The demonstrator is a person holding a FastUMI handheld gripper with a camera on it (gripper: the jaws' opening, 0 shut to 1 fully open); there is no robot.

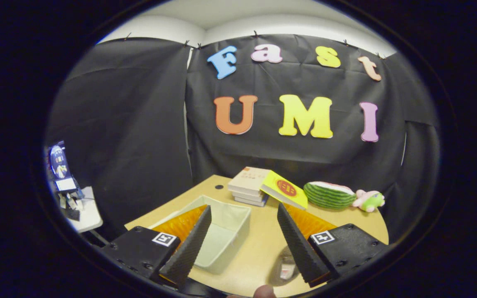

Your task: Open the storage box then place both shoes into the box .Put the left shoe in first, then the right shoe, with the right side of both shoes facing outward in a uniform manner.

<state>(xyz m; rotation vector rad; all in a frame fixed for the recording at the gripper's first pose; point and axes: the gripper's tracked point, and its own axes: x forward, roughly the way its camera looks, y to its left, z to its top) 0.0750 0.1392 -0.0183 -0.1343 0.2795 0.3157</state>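
We see the box [226, 231]: pale, rectangular, lid off, open and upright on the table, nothing visible inside it. It sits just ahead of the left finger, partly behind it.

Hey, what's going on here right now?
A person is holding a gripper above a wooden table, its fingers spread wide and gripping nothing. An open, pale box sits just ahead, partly behind the left finger, and looks empty. Beyond it are a stack of books, a yellow book, a watermelon toy and a small plush.
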